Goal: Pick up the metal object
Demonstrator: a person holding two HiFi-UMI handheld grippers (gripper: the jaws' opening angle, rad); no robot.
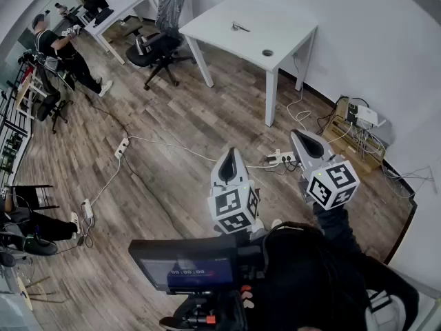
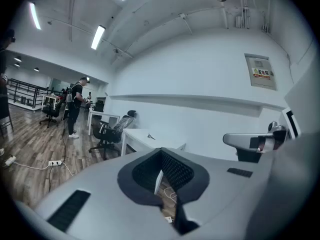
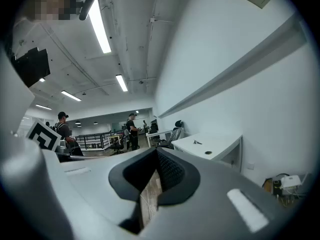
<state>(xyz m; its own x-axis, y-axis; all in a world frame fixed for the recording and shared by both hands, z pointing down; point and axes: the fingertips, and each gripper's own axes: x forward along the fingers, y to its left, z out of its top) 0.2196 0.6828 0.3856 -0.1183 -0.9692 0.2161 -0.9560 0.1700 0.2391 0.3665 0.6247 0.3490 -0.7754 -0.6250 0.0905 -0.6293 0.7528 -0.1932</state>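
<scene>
A small metal object (image 1: 240,27) lies on the white table (image 1: 227,19) at the far side of the room, with a black round thing (image 1: 267,52) near the table's front corner. The object also shows small in the left gripper view (image 2: 150,137) and the right gripper view (image 3: 198,142). My left gripper (image 1: 231,165) and right gripper (image 1: 303,140) are held up in the air side by side, well short of the table. Both point toward it, both are shut, and both hold nothing. The left gripper (image 2: 161,156) and right gripper (image 3: 156,154) show only floor through the slit between their pads.
A black office chair (image 1: 162,40) stands left of the table. Power strips and cables (image 1: 122,146) trail across the wooden floor. A box with wiring (image 1: 355,126) sits by the right wall. A person (image 1: 65,54) stands far left beside another desk (image 1: 114,12).
</scene>
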